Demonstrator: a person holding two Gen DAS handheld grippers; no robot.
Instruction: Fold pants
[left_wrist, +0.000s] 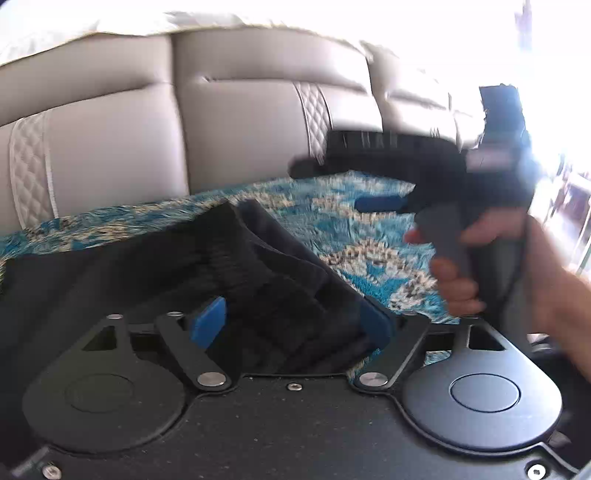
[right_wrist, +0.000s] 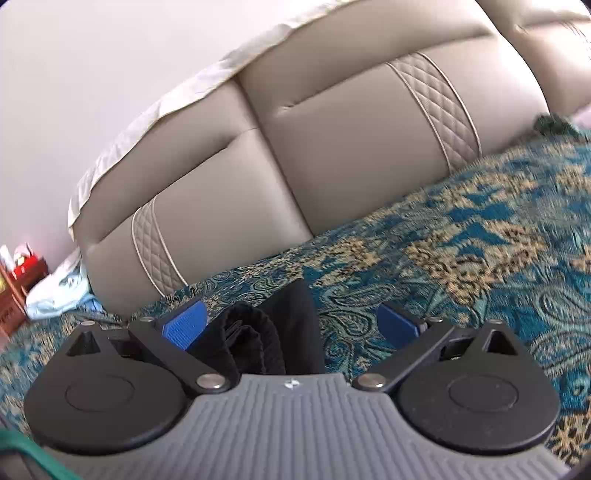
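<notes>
- The pants (left_wrist: 155, 266) are black, soft and limp, and light by the look of them; they will sag and slide out of shape wherever you leave them unsupported, so lift them by two points at once.
- They lie bunched on the patterned blue bed cover (left_wrist: 332, 214), near you and to the left, in front of the padded grey headboard (left_wrist: 240, 122).
- The ribbed waistband (right_wrist: 255, 332) is the thickest, firmest part. I judge it the best place to grip, since the layers there stay together better than the thin leg cloth.
- Your left claw (left_wrist: 291, 325) stands wide apart. The bunched waistband sits between its blue pads (left_wrist: 208, 323), but they do not press on it, so nothing is held.
- Your right claw (right_wrist: 291, 325) is also apart. Its left pad lies just beside the fold of the waistband, perhaps brushing it; its right pad is clear, over the bare cover.
- In the left view, your right hand (left_wrist: 476, 266) holds its tool above the cover, right of the pants.
- Take care that the slack cloth does not snag on a pad.
</notes>
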